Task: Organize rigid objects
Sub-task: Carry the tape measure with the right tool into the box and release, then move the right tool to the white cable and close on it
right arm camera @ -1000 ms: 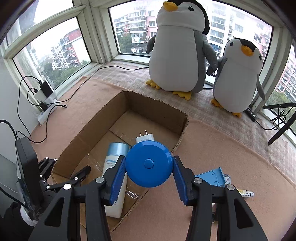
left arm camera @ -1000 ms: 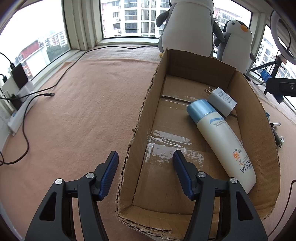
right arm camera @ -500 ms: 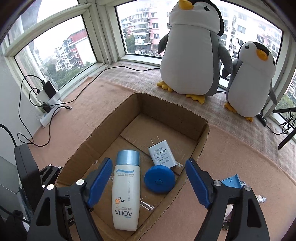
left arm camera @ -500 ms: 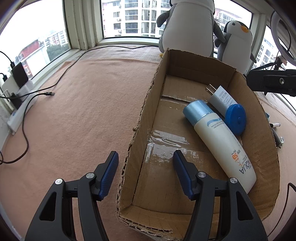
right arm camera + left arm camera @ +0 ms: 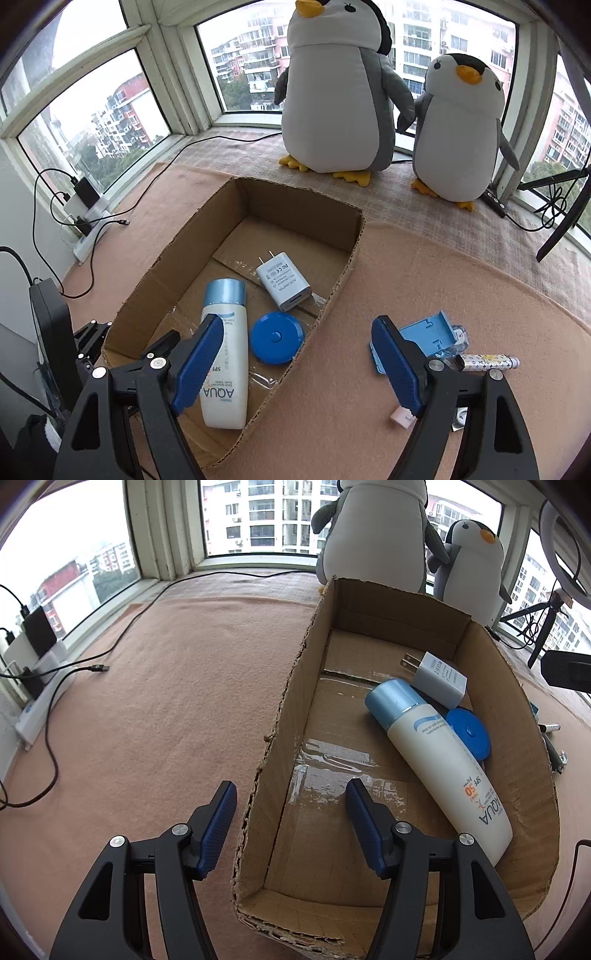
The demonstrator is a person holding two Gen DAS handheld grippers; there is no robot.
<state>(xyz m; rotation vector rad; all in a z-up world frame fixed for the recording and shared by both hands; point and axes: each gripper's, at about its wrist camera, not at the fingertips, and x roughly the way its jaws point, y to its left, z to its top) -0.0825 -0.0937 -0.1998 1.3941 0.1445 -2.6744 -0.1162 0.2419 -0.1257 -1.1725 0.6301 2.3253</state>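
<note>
While the left gripper [image 5: 290, 821] waits with jaws spread and empty, its fingers straddle the near left wall of the cardboard box [image 5: 280, 738], one finger outside, one inside. Left wrist view: sunscreen bottle [image 5: 439, 760] lies diagonally on the box floor; white charger [image 5: 439, 681] sits beyond its cap; blue round case [image 5: 469, 733] is tucked behind the bottle, near the right wall.

Right wrist view: right gripper [image 5: 299, 362] jaws wide apart, holding nothing, above the box's right edge. Outside the box, on the pink mat [image 5: 424, 266]: blue clip-like piece [image 5: 428, 334], patterned pen [image 5: 487, 362] just beside it, a small pink item [image 5: 400, 419] nearer the camera.

Judgement: next step is fetching one of the loose items.
- Swing right, clear of the box wall.
- Take the pen across its barrel, not its ends.
- Left gripper may steady the wall; avoid pushing the box.
</note>
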